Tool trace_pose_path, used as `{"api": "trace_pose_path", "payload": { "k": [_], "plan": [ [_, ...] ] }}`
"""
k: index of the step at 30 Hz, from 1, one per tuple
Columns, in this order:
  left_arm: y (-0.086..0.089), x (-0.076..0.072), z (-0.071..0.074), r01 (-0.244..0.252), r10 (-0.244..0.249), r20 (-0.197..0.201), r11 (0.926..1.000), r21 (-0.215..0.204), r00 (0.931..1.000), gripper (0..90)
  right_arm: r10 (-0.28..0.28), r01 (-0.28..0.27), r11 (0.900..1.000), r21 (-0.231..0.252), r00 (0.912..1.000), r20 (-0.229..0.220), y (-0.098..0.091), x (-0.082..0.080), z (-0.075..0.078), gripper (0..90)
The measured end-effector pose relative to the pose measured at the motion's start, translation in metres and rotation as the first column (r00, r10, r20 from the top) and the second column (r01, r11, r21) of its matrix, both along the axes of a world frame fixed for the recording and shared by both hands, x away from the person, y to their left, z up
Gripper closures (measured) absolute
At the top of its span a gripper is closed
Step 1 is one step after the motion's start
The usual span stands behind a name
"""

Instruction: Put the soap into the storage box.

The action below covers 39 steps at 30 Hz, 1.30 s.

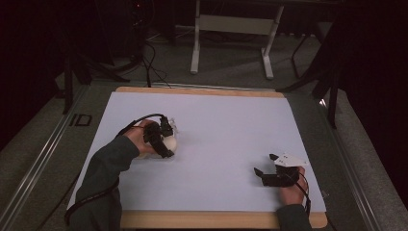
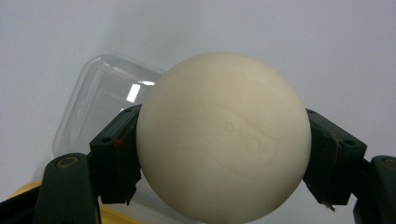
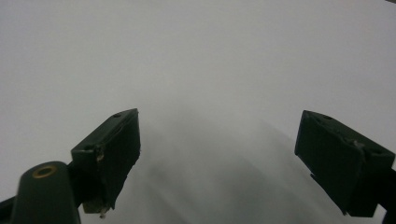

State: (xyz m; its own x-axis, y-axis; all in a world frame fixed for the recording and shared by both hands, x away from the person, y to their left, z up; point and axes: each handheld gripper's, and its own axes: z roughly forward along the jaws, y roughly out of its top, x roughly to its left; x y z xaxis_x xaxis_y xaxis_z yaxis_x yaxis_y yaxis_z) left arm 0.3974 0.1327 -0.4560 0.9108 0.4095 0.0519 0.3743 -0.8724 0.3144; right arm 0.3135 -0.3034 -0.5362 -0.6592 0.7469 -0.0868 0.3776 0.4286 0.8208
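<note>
My left tool (image 2: 224,154) is clamped on a cream-white bar of soap (image 2: 224,140), rounded like a ball from where its camera looks, with a faint embossed mark on the near face. Both black pads (image 2: 116,158) press against the soap's sides, one on each flank, and the soap bulges well past them above and below. The jaws stand as wide as the soap is thick and no wider.

Behind the soap, in the left tool's view, lies a clear plastic soap-box lid (image 2: 102,98), flat on the white sheet and just beside the soap; whether the two touch I cannot tell. A yellow edge (image 2: 28,189) peeks out at the bottom left, under the jaw, too little of it to name.

From the high view, my left tool (image 1: 166,139) sits left of the middle of the bench (image 1: 216,219), my left hand (image 1: 139,137) wrapped round it, the soap (image 1: 171,143) pale at its tip and low over the white sheet (image 1: 226,130). The clear lid (image 1: 174,126) is just beyond it.

My right tool (image 1: 264,163) rests near the right front corner of the sheet, well apart from the soap, held in my right hand (image 1: 291,190). Its jaws are spread wide, with nothing between the pads (image 3: 116,149) but bare white sheet.
</note>
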Motion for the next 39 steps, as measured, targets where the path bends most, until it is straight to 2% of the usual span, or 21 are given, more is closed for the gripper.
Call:
{"api": "trace_pose_path", "payload": {
  "k": [4, 13, 15, 18, 26, 31, 33, 39],
  "plan": [
    [0.003, 0.002, -0.002, -0.019, 0.019, -0.008, 0.9997, 0.015, 0.9998, 24.7, 0.000, 0.000, 1.0000, -0.001, 1.0000, 0.001, 0.000, 0.000, 0.000, 13.9],
    [0.005, 0.005, -0.003, -0.049, 0.049, -0.003, 0.9986, 0.016, 0.9988, 24.7, 0.001, -0.001, 1.0000, 0.000, 1.0000, 0.000, 0.000, 0.000, 0.000, 13.9],
    [0.007, 0.005, -0.002, -0.057, 0.057, 0.009, 0.9984, 0.006, 0.9983, 24.7, 0.001, -0.001, 1.0000, 0.000, 1.0000, 0.000, 0.000, 0.000, 0.000, 13.9],
    [0.008, 0.006, -0.001, -0.070, 0.070, 0.000, 0.9974, -0.017, 0.9976, 24.7, 0.001, -0.001, 1.0000, 0.000, 1.0000, 0.001, 0.000, 0.000, 0.000, 13.9],
    [0.010, 0.008, 0.000, -0.101, 0.101, 0.004, 0.9949, -0.006, 0.9949, 24.7, 0.001, -0.001, 1.0000, 0.001, 1.0000, 0.000, 0.000, 0.000, 0.000, 13.9],
    [0.011, 0.009, 0.000, -0.121, 0.121, -0.007, 0.9927, -0.004, 0.9927, 24.7, 0.001, -0.001, 1.0000, 0.000, 1.0000, 0.000, 0.000, 0.000, 0.000, 13.9],
    [0.012, 0.011, -0.001, -0.140, 0.140, -0.014, 0.9901, 0.012, 0.9901, 24.7, 0.001, -0.001, 1.0000, -0.004, 1.0000, -0.001, 0.000, 0.000, 0.000, 13.9],
    [0.015, 0.012, -0.003, -0.175, 0.175, -0.022, 0.9846, 0.003, 0.9843, 24.7, 0.001, -0.001, 1.0000, -0.002, 1.0000, 0.000, 0.000, 0.000, 0.000, 13.9]
  ]
}}
